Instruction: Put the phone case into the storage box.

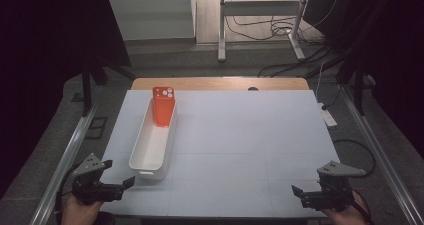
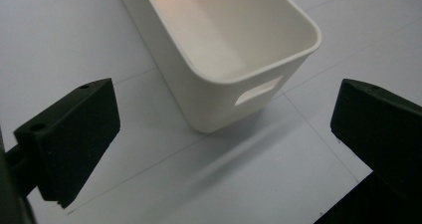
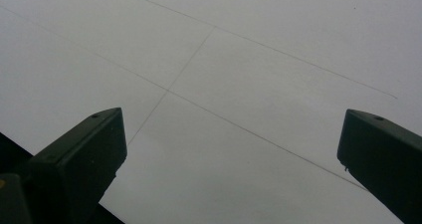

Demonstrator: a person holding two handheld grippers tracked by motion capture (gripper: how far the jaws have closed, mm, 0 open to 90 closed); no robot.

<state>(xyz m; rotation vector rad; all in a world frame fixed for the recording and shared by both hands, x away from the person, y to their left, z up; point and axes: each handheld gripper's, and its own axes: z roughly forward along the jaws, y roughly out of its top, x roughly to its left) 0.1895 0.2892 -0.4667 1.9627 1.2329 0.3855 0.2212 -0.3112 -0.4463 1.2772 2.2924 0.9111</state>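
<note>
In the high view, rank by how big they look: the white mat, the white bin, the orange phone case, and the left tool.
1. White mat, largest by far.
2. White bin.
3. Orange phone case and left tool: they look similar, and the tool sits nearer the camera, so I won't rank them.

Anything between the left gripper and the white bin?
Nothing: bare white tabletop lies between the open left gripper and the white bin, seen in the left gripper view; the high view agrees.

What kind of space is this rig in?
Probably a lab or data-collection workspace: a white gridded mat on a wooden table, black curtains at the sides, loose cables on the floor behind, and a handheld left claw by a white plastic bin.
</note>
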